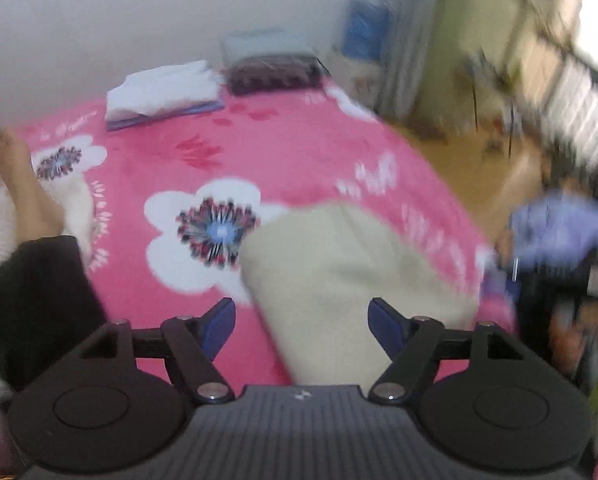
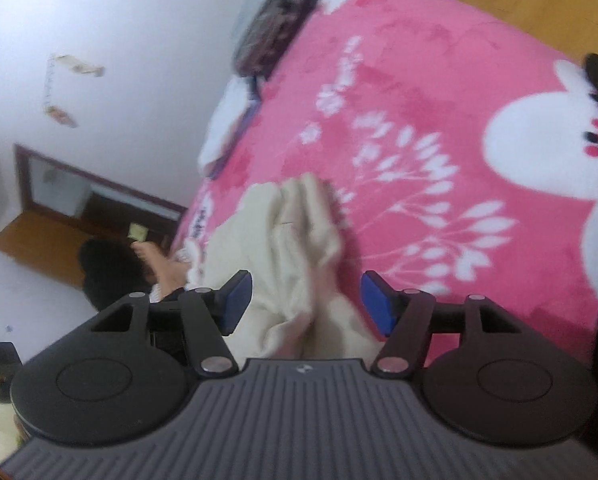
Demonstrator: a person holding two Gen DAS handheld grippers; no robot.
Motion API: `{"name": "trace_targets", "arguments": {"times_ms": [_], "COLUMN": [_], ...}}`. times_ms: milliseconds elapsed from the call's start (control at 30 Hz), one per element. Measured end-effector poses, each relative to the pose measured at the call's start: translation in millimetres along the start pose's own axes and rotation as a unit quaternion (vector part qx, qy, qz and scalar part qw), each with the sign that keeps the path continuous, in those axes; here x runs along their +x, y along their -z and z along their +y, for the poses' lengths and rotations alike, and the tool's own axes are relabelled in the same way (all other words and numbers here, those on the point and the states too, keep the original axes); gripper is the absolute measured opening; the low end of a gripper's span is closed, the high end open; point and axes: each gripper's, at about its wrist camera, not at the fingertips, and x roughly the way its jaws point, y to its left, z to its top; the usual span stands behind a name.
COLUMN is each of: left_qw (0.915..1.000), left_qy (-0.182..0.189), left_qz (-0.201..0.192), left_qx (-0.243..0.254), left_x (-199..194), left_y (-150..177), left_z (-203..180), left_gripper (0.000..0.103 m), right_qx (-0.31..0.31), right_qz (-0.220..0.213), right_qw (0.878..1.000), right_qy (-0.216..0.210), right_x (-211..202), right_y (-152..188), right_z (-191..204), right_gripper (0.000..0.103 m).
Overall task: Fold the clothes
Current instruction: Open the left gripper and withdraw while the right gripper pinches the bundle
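Both the left tongs (image 1: 302, 322) and right tongs (image 2: 306, 306) are held spread and empty over the cream garment (image 1: 339, 264), bunched on the pink bed (image 1: 299, 152), seemingly so cloth can be taken.

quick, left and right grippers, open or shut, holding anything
Left gripper: open, jaws spread wide over the cream garment, gripping nothing.
Right gripper: open, jaws spread either side of the bunched cream garment, not clamped on it.

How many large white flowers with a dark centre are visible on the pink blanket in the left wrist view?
2. One large flower lies mid-blanket, left of the beige garment. A smaller one lies far left by the person's foot. The garment may hide others.
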Motion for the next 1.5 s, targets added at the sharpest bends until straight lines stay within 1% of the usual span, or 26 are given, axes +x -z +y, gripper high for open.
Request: {"name": "trace_targets", "arguments": {"times_ms": [33, 133, 200, 300, 400, 500, 600, 633, 700, 767, 833, 867, 900, 967, 1033, 1100, 1167, 1233, 1267, 1333, 1433, 1500], "left_qw": [0.9997, 0.9987, 0.9973, 0.9943, 0.9915, 0.9874, 0.9807, 0.9795, 0.9799, 0.9815, 0.9802, 0.9794, 0.978, 0.9751, 0.972, 0.9706, 0.9708, 0.9707, 0.9698, 0.9692, 0.9763, 0.9813], "left_qy": [-0.012, -0.047, -0.071, -0.106, -0.129, -0.147, -0.169, -0.173, -0.175, -0.17, -0.173, -0.175, -0.178, -0.184, -0.191, -0.191, -0.189, -0.188, -0.19, -0.19, -0.167, -0.15], "left_qz": [0.013, 0.013, 0.011, 0.008, -0.014, -0.024, -0.035, -0.035, -0.031, -0.033, -0.037, -0.04, -0.042, -0.044, -0.044, -0.041, -0.033, -0.031, -0.032, -0.029, -0.001, 0.002], "left_qx": [0.018, 0.017, 0.013, 0.009, 0.008, 0.053, 0.093, 0.097, 0.091, 0.082, 0.088, 0.092, 0.1, 0.116, 0.13, 0.141, 0.144, 0.146, 0.15, 0.154, 0.138, 0.121], "left_x": [1, 26, 45, 72, 89, 102, 112, 115, 119, 120, 122, 123, 124, 127, 126, 125, 128, 129, 129, 127, 121, 107], "left_y": [13, 41, 59, 87, 88, 93, 99, 100, 102, 102, 103, 104, 105, 109, 110, 112, 116, 116, 116, 116, 115, 114], "left_z": [-9, -31, -46, -67, -75, -88, -97, -97, -93, -89, -91, -92, -94, -99, -103, -106, -106, -106, -107, -108, -101, -92], "left_gripper": [0.074, 0.069, 0.068, 0.067, 0.067, 0.065, 0.061, 0.061, 0.058, 0.058, 0.057, 0.055, 0.053, 0.048, 0.046, 0.045, 0.045, 0.045, 0.045, 0.044, 0.044, 0.044], "right_qx": [-0.003, 0.003, 0.02, 0.043, 0.066, 0.079, 0.059, 0.049, 0.024, 0.006, -0.007, -0.012, -0.017, -0.039, -0.073, -0.104, -0.115, -0.087, -0.068, -0.071, -0.075, -0.066], "right_qz": [0.003, 0.018, 0.028, 0.028, 0.01, -0.001, 0.002, 0.004, 0.014, 0.019, 0.02, 0.019, 0.02, 0.017, 0.009, -0.002, -0.004, 0.011, 0.014, 0.011, 0.006, 0.006], "right_qw": [1.0, 1.0, 0.999, 0.999, 0.998, 0.997, 0.998, 0.999, 1.0, 1.0, 1.0, 0.999, 0.999, 0.998, 0.996, 0.993, 0.992, 0.994, 0.995, 0.995, 0.996, 0.996], "right_qy": [-0.007, -0.025, -0.026, -0.015, -0.01, -0.009, -0.004, -0.005, -0.005, 0.004, 0.016, 0.024, 0.031, 0.043, 0.047, 0.049, 0.055, 0.07, 0.066, 0.063, 0.057, 0.052], "right_x": [0, 4, 10, 15, 13, 13, 20, 22, 31, 41, 51, 58, 64, 70, 67, 57, 48, 49, 50, 48, 46, 46], "right_y": [2, 10, 18, 27, 35, 42, 44, 44, 44, 46, 49, 50, 51, 54, 57, 59, 59, 59, 59, 60, 60, 60], "right_z": [2, 4, 1, -1, -6, -11, -5, -1, 9, 16, 21, 23, 25, 32, 43, 54, 52, 28, 18, 19, 21, 17], "right_gripper": [0.061, 0.061, 0.061, 0.061, 0.061, 0.061, 0.062, 0.062, 0.062, 0.062, 0.059, 0.049, 0.046, 0.024, 0.017, 0.015, 0.015, 0.015, 0.015, 0.015, 0.015, 0.015]}}
